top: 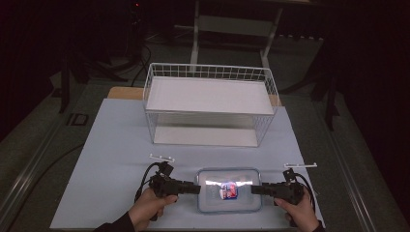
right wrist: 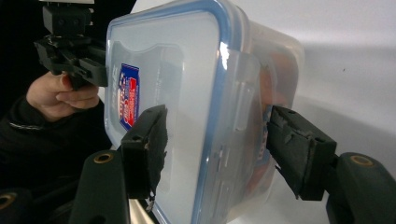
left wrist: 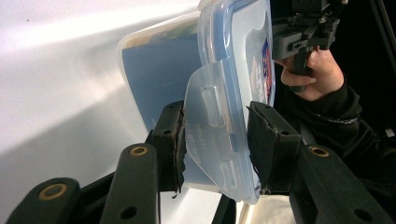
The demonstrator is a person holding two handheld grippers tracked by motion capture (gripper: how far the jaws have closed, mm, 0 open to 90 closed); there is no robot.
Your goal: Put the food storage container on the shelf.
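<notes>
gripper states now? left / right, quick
Left gripper: jaws around the box's side latch, one pad touching; grip cannot be told.
Right gripper: open, jaws straddling the other end, gaps both sides.

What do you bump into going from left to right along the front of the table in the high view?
Left hand → left gripper → box → right gripper → right hand.

Black tongs [top: 199, 188], brass rivets, dark sleeves.
</notes>
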